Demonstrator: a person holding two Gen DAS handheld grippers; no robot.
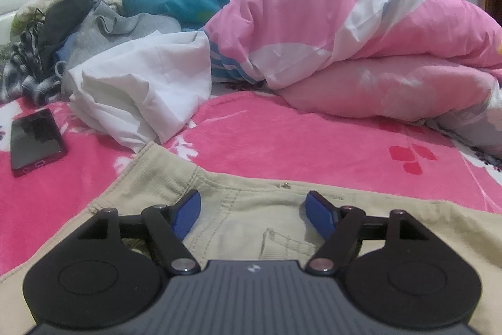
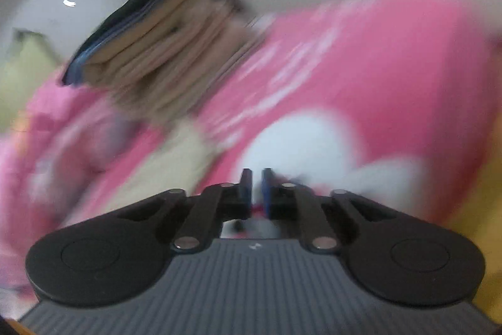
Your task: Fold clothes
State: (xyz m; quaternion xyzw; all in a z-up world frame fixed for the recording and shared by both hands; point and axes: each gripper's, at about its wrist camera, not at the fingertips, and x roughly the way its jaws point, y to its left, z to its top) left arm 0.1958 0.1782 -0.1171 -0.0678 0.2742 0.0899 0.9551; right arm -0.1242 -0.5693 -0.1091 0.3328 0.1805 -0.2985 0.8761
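- the left claw (image 1: 253, 211) stands wide over the khaki trousers (image 1: 266, 209), its blue pads (image 1: 188, 214) apart above the waistband, gripping nothing.
- the khaki trousers lie flat on the pink bed cover (image 1: 282, 140), at the near edge of the left wrist view.
- past them, a crumpled white cloth (image 1: 141, 83) and a pink quilt (image 1: 345, 36) are heaped on the bed; a dark phone (image 1: 36, 142) lies on the cover at the left.
- the right wrist view is blurred: the right claw (image 2: 256, 189) shows a narrow gap between its pads, with nothing between them.
- a stack of folded clothes (image 2: 150, 52), beige with dark blue on top, sits further back on the pink cover.
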